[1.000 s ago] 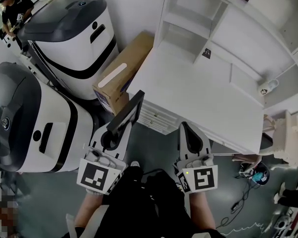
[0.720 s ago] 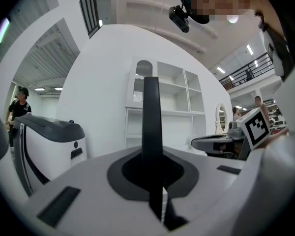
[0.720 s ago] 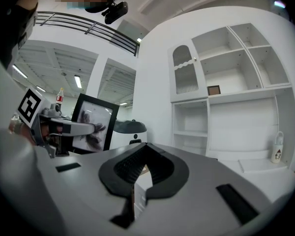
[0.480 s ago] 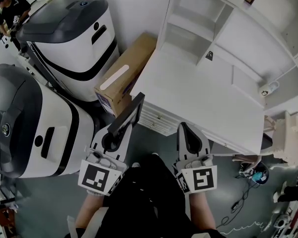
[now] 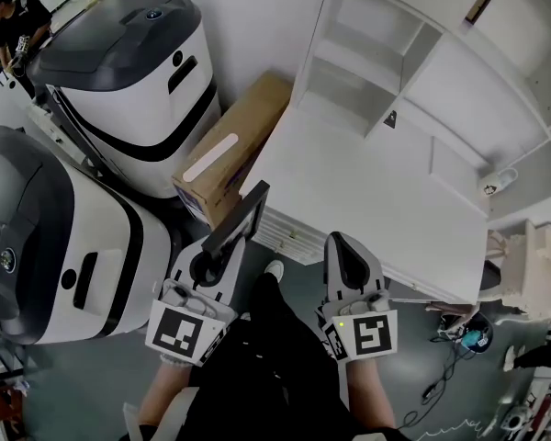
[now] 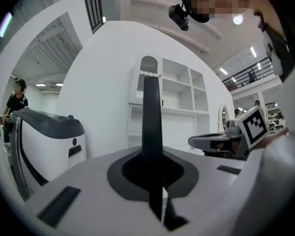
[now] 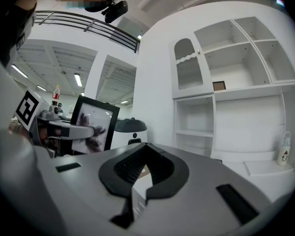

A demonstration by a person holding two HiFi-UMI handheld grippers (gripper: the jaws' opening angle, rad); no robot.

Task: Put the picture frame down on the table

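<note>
In the head view my left gripper [image 5: 219, 246] is shut on the lower edge of a black picture frame [image 5: 239, 215]. The frame stands tilted in the air just left of the white table's [image 5: 367, 191] near corner, short of its top. Seen edge-on in the left gripper view, the picture frame [image 6: 151, 117] rises as a dark bar from between the jaws of the left gripper [image 6: 153, 168]. My right gripper [image 5: 336, 241] is shut and empty below the table's front edge. From the right gripper view, the picture frame [image 7: 94, 123] shows its glass face to the left of the right gripper [image 7: 144, 150].
A cardboard box [image 5: 228, 147] leans between the table and two large white-and-grey machines [image 5: 129, 81]. White shelving [image 5: 413, 72] rises behind the table, with a small bottle [image 5: 493, 185] at the right. Cables [image 5: 441, 375] lie on the grey floor. A person [image 5: 14, 21] stands far left.
Both grippers and the frame have edged a little closer to the table's front corner. The left gripper still holds the frame; the right stays shut.
</note>
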